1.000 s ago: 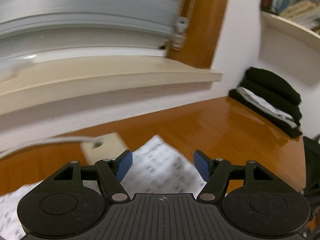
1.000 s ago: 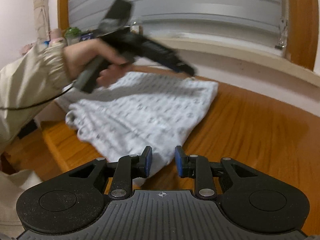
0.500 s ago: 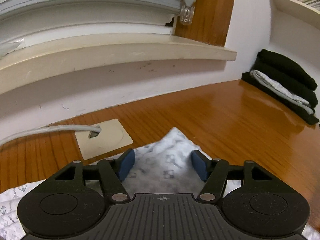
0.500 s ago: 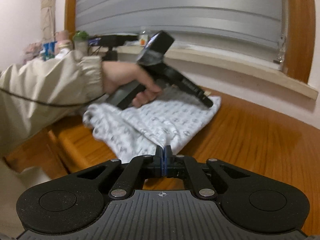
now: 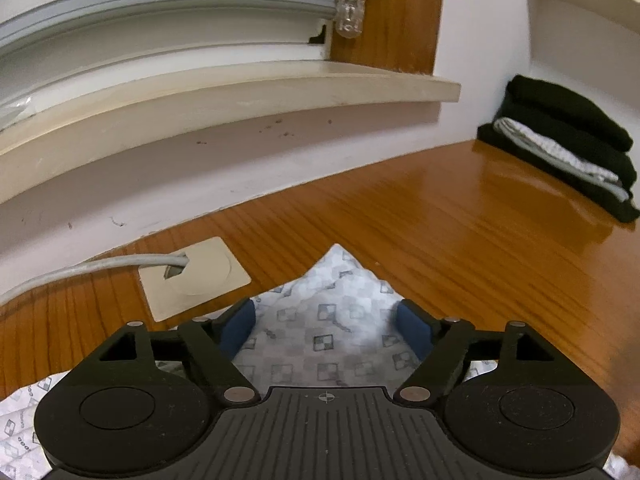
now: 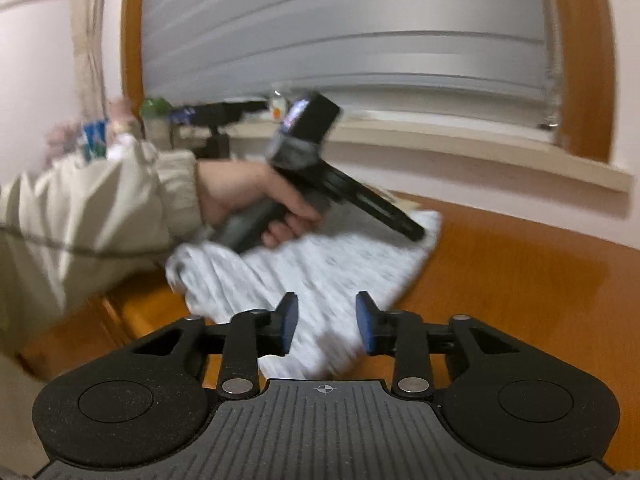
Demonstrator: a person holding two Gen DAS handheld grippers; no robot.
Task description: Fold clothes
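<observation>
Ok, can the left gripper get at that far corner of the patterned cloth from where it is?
Probably yes: the left gripper hangs over the patterned cloth, jaws opening, and the corner lies flat on bare wood just ahead.

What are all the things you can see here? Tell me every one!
patterned cloth: one, white with grey squares, spread on the table, a corner between the left fingers.
folded clothes: one pile, black and grey, far right on the table.
table: one, shiny orange-brown wood.
cable plate: one, cream, on the table near the wall.
cable: one, grey, entering the plate.
window sill: one, cream, under grey blinds.
sleeve: one, beige, left side.
hand: one, holding the left tool.
left hand-held gripper: black, blue pads, opening over the cloth.
right hand-held gripper: black, blue pads, opening, the cloth's near end between them.
</observation>
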